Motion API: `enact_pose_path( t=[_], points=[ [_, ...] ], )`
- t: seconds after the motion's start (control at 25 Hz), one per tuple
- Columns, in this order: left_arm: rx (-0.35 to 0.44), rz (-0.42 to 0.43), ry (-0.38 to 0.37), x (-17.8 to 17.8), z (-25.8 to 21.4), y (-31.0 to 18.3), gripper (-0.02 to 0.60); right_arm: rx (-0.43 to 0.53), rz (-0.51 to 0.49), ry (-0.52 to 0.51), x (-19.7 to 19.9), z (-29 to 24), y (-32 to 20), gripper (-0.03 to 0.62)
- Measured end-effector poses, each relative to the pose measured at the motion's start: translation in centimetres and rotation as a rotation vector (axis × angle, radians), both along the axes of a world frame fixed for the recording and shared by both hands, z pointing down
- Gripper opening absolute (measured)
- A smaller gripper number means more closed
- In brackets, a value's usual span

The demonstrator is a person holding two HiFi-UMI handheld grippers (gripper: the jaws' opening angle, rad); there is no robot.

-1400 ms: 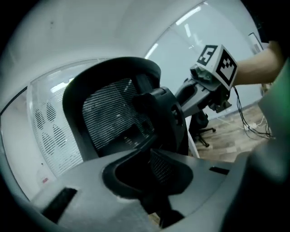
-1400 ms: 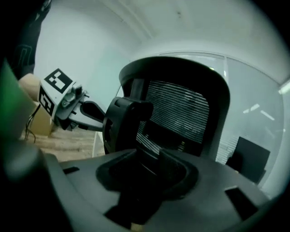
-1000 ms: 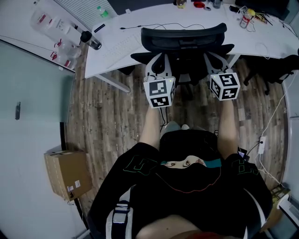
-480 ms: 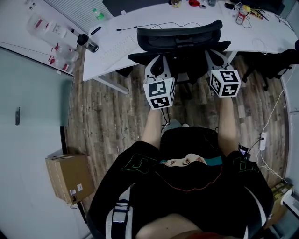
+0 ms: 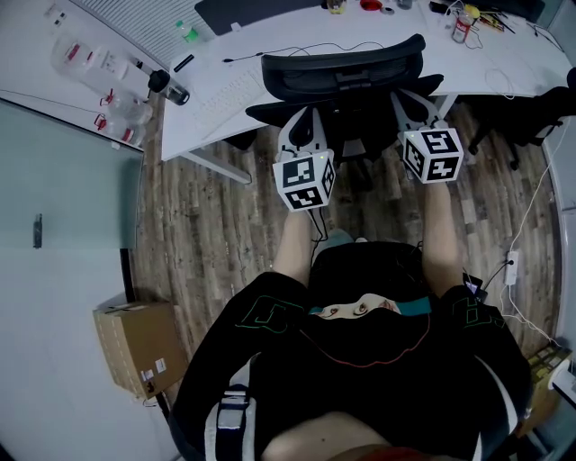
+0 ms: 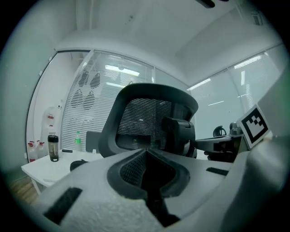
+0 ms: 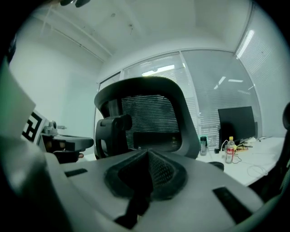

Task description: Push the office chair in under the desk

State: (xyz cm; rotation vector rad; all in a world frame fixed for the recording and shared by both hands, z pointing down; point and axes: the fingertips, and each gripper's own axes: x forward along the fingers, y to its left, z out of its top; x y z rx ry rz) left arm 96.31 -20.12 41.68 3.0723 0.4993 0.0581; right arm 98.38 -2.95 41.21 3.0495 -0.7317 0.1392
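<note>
The black mesh-backed office chair (image 5: 342, 74) stands at the white desk (image 5: 270, 49), its seat partly under the desk's edge. Both grippers are held level just behind the backrest, one on each side of its central spine. The left gripper (image 5: 303, 115) is shut with nothing between its jaws, and the left gripper view shows the backrest (image 6: 147, 124) close ahead of the left gripper (image 6: 146, 150). The right gripper (image 5: 408, 99) is shut and empty too; the right gripper (image 7: 147, 152) faces the backrest (image 7: 149, 115). Whether either one touches the chair I cannot tell.
A cardboard box (image 5: 139, 347) sits on the wood floor at the left by a glass partition. On the desk lie a keyboard (image 5: 225, 90), a dark tumbler (image 5: 166, 83) and small clutter (image 5: 463, 22). Cables and a plug (image 5: 511, 270) trail at the right, near another dark chair (image 5: 531, 126).
The head view has drifted a little, so desk and chair sit slightly higher and further left in the picture. Both grippers stay shut in the same place behind the backrest.
</note>
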Motion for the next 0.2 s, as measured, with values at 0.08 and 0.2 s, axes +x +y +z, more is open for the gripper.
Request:
enact_pose_path(
  t=[0.08,0.2],
  points=[
    [-0.005,-0.011,-0.006,0.0,0.23,-0.48,0.008,0.001,-0.008,0.008,-0.08,-0.16,-0.13,0.004],
    [-0.002,-0.013,-0.013,-0.11,0.62,-0.5,0.008,0.008,-0.007,0.009,-0.22,-0.1,0.14,0.005]
  ],
)
